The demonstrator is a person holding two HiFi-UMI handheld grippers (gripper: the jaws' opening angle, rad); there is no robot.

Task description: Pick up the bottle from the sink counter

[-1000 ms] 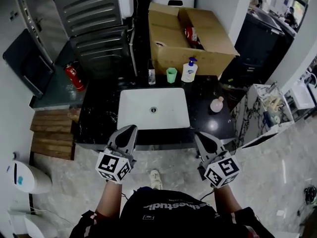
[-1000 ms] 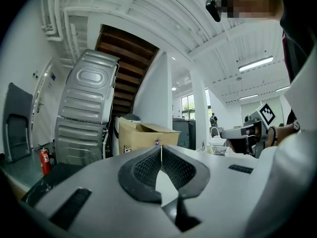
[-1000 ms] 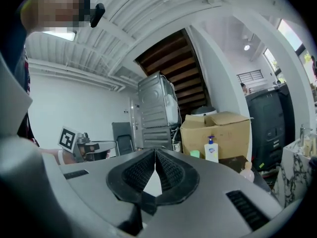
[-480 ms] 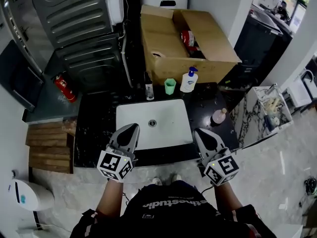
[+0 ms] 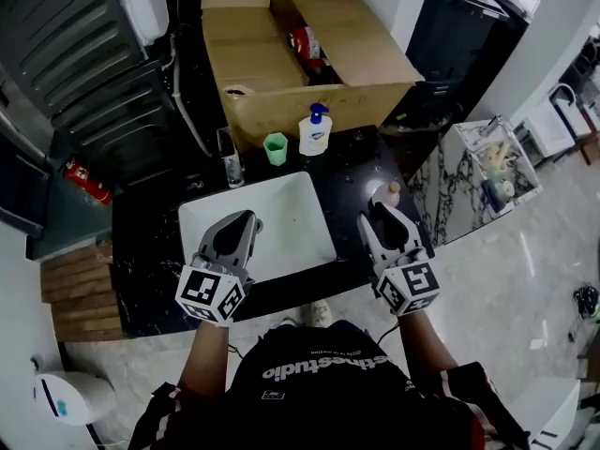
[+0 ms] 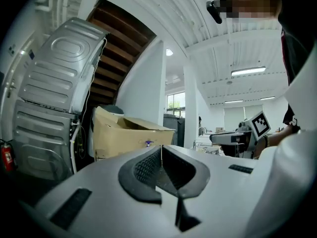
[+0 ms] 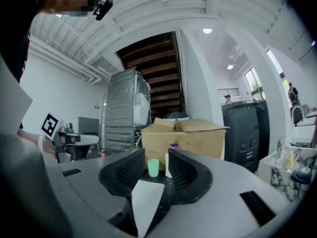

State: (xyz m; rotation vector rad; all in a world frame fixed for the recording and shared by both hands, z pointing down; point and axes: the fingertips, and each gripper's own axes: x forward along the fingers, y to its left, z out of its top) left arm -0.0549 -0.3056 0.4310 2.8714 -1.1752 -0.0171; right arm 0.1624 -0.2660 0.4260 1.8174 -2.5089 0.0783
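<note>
A white pump bottle (image 5: pixel 315 131) with a blue head stands at the back of the black sink counter (image 5: pixel 150 251), beside a green cup (image 5: pixel 275 147) and a small dark bottle (image 5: pixel 231 167). A small pink bottle (image 5: pixel 388 192) peeks out just beyond my right gripper (image 5: pixel 382 212). That gripper's jaws are opening with nothing between them. In the right gripper view, the gripper (image 7: pixel 156 157) frames the distant green cup (image 7: pixel 153 167) and pump bottle (image 7: pixel 169 166). My left gripper (image 5: pixel 240 225) hovers over the white sink (image 5: pixel 281 214), shut and empty, its pads meeting in the left gripper view (image 6: pixel 161 150).
An open cardboard box (image 5: pixel 291 54) stands behind the counter, and a grey ribbed appliance (image 5: pixel 75 54) sits to its left. A marbled side stand (image 5: pixel 487 172) with small items is at the right. A red fire extinguisher (image 5: pixel 86 180) lies left of the counter.
Both grippers have come forward over the counter and the view has closed in. The right gripper's jaws have parted; the left gripper stays shut.
</note>
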